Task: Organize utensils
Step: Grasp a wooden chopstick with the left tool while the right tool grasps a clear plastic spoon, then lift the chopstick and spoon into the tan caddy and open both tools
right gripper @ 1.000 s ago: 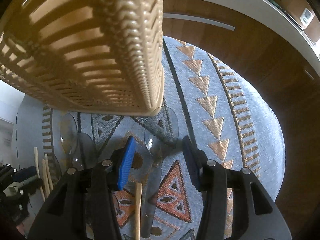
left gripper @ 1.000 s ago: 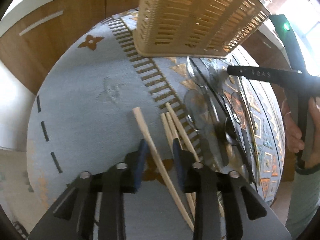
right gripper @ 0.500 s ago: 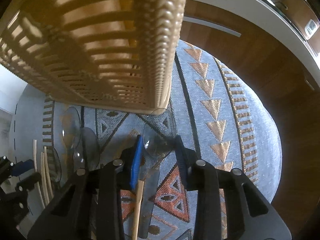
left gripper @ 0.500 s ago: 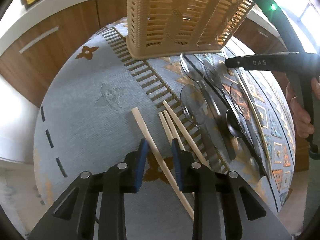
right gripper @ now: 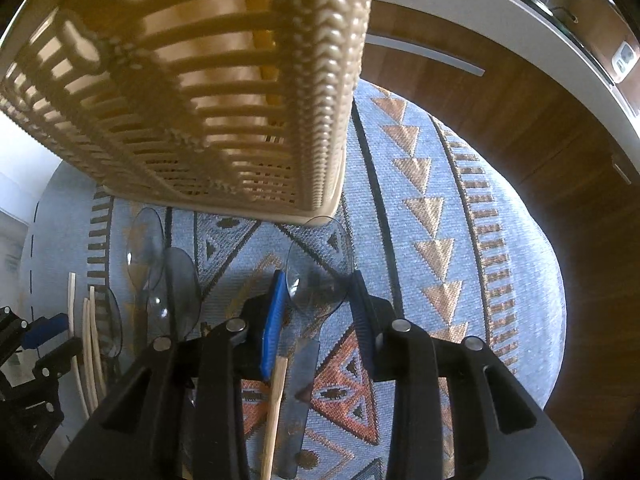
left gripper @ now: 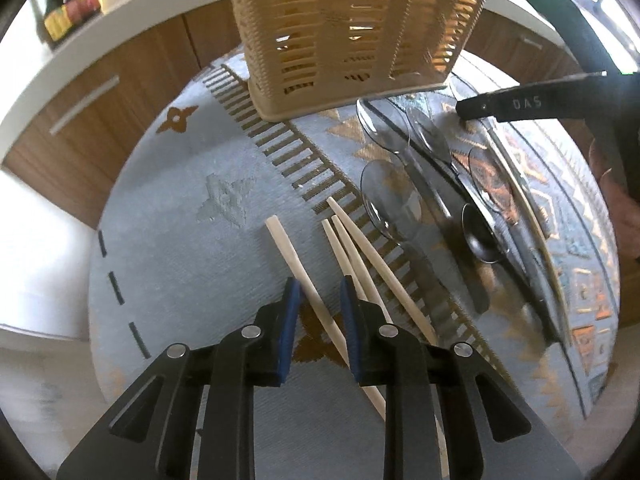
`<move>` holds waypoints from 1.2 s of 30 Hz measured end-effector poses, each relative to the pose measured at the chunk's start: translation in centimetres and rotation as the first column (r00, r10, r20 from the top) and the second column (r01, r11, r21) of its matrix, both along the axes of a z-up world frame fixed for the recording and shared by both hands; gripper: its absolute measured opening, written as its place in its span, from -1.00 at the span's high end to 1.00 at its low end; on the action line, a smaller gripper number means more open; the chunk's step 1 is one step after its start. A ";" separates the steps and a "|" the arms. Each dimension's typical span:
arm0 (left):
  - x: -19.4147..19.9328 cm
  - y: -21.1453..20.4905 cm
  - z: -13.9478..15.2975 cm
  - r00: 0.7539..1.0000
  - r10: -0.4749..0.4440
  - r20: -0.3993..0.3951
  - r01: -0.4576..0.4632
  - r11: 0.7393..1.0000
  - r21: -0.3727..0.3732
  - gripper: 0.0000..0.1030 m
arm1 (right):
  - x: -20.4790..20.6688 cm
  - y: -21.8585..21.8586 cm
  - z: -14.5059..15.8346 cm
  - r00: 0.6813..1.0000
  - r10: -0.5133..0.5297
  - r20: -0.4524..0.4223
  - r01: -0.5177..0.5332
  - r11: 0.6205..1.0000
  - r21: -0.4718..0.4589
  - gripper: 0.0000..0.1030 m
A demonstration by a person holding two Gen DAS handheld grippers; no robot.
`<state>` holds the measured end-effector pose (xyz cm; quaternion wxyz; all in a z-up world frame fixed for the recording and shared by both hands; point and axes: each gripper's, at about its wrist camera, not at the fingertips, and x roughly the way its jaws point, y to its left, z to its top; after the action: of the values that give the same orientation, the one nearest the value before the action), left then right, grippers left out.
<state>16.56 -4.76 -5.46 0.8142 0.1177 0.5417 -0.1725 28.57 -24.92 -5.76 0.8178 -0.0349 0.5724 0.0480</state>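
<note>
Between the blue pads of the left gripper (left gripper: 318, 294), whose jaws are closing, a pale wooden chopstick (left gripper: 298, 266) is seen lying on the grey-blue patterned woven mat (left gripper: 192, 248); firm pad contact cannot be told. Three more wooden chopsticks (left gripper: 360, 252) lie just right of it. Beyond and to the right, clear plastic spoons (left gripper: 386, 200) are spread on the mat. Ahead of both grippers stands the beige slatted plastic utensil basket (left gripper: 344, 32). The right gripper (right gripper: 320, 284) is closed partway around the bowl of a clear plastic spoon with a grey handle (right gripper: 316, 276), its pads seemingly touching the bowl's edges.
</note>
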 end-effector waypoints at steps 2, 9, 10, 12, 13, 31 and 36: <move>-0.3 0.0 0.1 1.000 -0.013 0.010 0.013 1.000 0.004 0.63 | -0.3 0.3 0.1 1.000 0.009 0.005 -0.009 1.000 0.001 0.44; -0.8 -0.3 0.0 0.997 -0.036 0.063 0.033 0.999 0.038 0.64 | -1.6 0.4 0.1 0.999 0.032 0.033 -0.032 0.999 0.012 0.44; -1.3 -0.6 0.0 0.996 -0.038 0.082 0.034 0.998 0.045 0.65 | -1.9 0.3 0.1 0.999 0.034 0.037 -0.035 0.999 0.018 0.44; -1.9 -0.4 0.0 0.995 -0.025 0.095 0.022 0.999 0.024 0.79 | -2.3 0.2 0.0 0.998 0.042 0.045 -0.044 0.999 0.027 0.44; -2.2 -0.3 0.1 0.995 -0.011 0.102 0.009 1.000 0.017 0.85 | -2.6 0.2 0.1 0.998 0.047 0.049 -0.049 0.998 0.028 0.44; -6.1 5.0 5.6 0.927 0.192 0.323 -0.049 0.914 -0.403 0.92 | -18.2 -0.1 6.4 0.857 0.102 0.505 -0.121 0.993 0.005 0.44; -6.3 5.1 9.7 0.856 0.268 0.442 -0.002 0.857 -0.515 0.92 | -21.0 0.3 10.2 0.759 0.083 0.645 -0.119 0.993 0.013 0.44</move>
<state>10.28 0.37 4.19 0.9386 -0.0949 0.2570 -0.2098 7.53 -24.60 4.42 0.9612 -0.0584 0.2533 0.0924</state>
